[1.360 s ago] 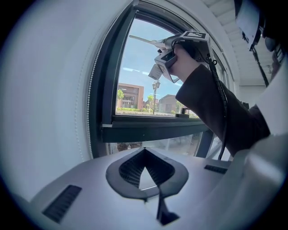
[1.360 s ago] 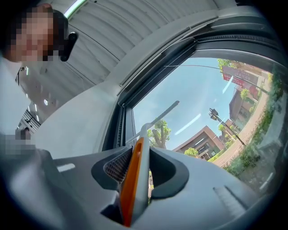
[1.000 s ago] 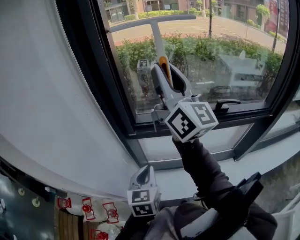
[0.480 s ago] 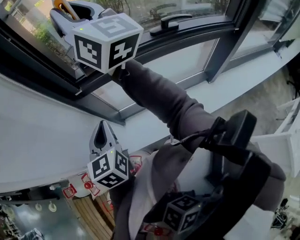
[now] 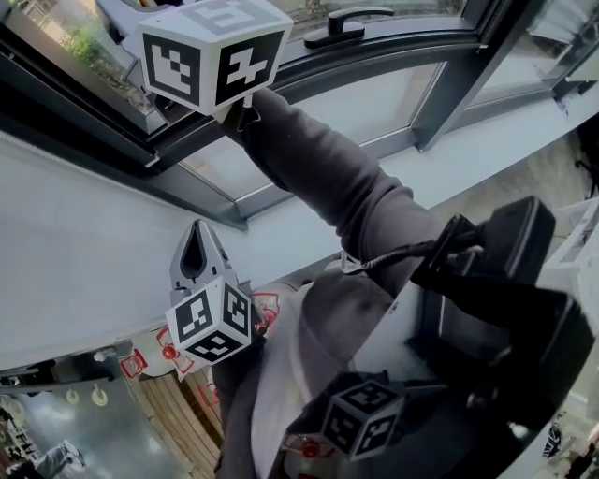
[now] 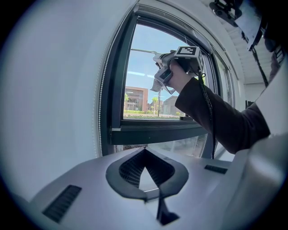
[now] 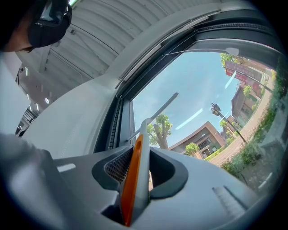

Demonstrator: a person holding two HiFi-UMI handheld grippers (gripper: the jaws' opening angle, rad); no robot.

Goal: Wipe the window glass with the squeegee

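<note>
While its jaws have just been tightening, right gripper [image 7: 140, 150] clamps the orange-and-grey plastic squeegee [image 7: 131, 184].
Twelve o'clock: smooth window glass [image 7: 193, 99]; left gripper [image 6: 145, 152] pinched together, empty.

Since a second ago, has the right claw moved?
No. The right claw, holding the squeegee, stays left of the window handle; only the camera shifted.

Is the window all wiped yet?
Not yet, it seems. Done: the squeegee is picked up; the right gripper has just been closing tighter on its handle. In hand: its blade is up high by the glass. Left: probably the pull down the pane; I can't see any wiped strip. The left gripper is shut and empty.
</note>
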